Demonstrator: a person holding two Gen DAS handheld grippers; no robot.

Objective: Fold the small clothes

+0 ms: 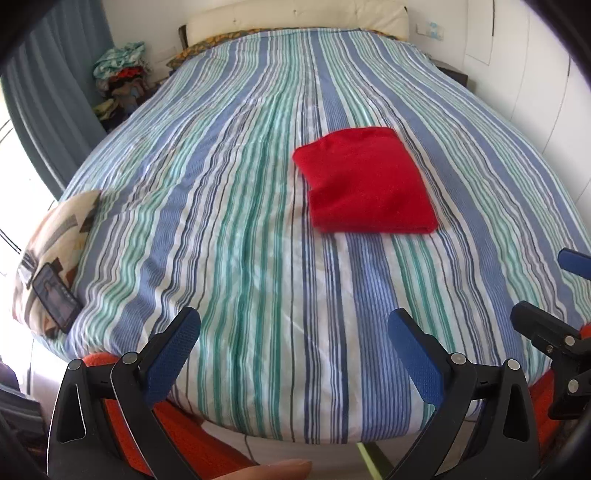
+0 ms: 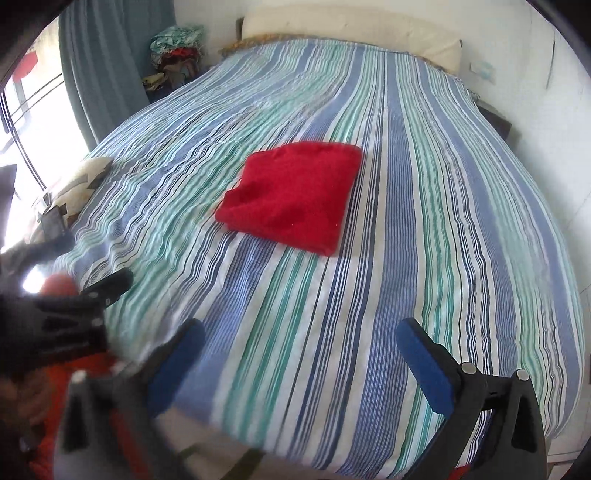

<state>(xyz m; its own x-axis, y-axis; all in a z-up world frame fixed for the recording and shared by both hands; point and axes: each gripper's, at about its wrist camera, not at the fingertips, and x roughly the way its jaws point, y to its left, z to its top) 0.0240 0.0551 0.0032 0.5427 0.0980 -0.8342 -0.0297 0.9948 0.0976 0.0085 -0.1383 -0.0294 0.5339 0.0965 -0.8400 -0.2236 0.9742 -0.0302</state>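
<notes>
A red garment (image 1: 367, 182) lies folded into a neat rectangle on the striped bed cover (image 1: 236, 221); it also shows in the right wrist view (image 2: 291, 197). My left gripper (image 1: 293, 332) is open and empty, over the near edge of the bed, well short of the garment. My right gripper (image 2: 301, 345) is open and empty, also near the front edge. The right gripper shows at the right edge of the left wrist view (image 1: 554, 306), and the left gripper at the left of the right wrist view (image 2: 81, 288).
A patterned cushion (image 1: 55, 236) with a phone (image 1: 55, 297) on it sits at the bed's left edge. A pile of clothes (image 1: 120, 79) stands in the far left corner by a blue curtain (image 1: 48, 92). A cream headboard (image 1: 295, 16) and white walls lie beyond.
</notes>
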